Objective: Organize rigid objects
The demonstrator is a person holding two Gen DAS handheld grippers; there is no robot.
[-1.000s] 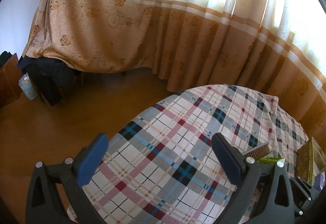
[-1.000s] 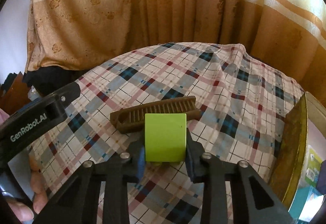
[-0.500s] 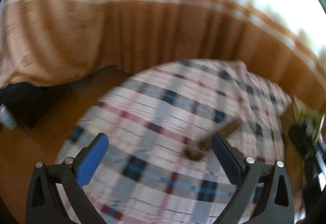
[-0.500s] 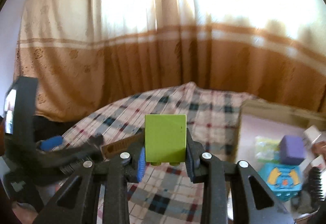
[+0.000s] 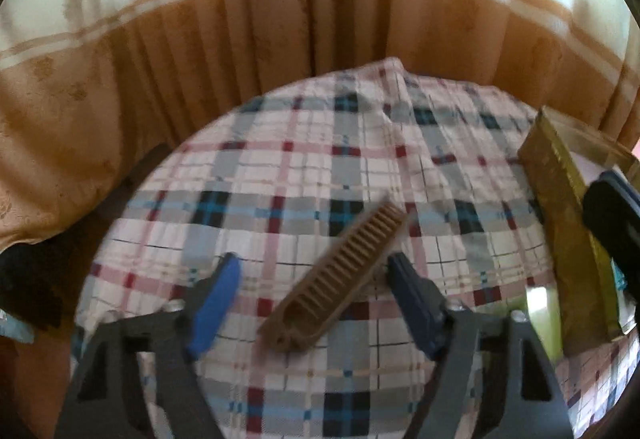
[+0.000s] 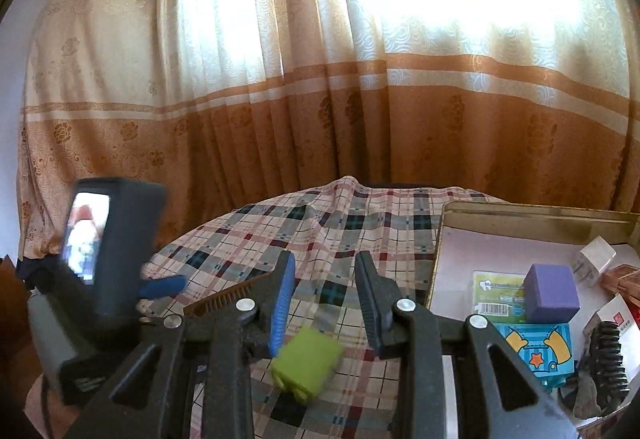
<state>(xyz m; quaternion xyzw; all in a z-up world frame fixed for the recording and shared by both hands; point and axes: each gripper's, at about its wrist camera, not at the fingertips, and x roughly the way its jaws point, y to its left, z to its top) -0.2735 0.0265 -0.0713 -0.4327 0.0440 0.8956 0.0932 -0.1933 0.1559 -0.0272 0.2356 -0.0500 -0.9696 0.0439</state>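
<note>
Brown comb [image 5: 340, 279] lies diagonally on the plaid cloth [image 5: 320, 159], right between the left gripper [image 5: 313, 261] jaws, which have just been closing but aren't pinching it yet. Green block [image 6: 308, 363] is loose and blurry below the right gripper [image 6: 324, 258], whose jaws are parted and empty, near the tin box [image 6: 440, 239].

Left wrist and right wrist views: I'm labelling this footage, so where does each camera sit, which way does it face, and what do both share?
Left wrist: on the left claw, angled down at the brown comb on the plaid cloth; its blue-padded jaws, just closing, flank the comb.
Right wrist: on the right claw, facing the curtain across the cloth; its open jaws show, green block below them.
Shared: comb, cloth, curtain, gold tin.
</note>
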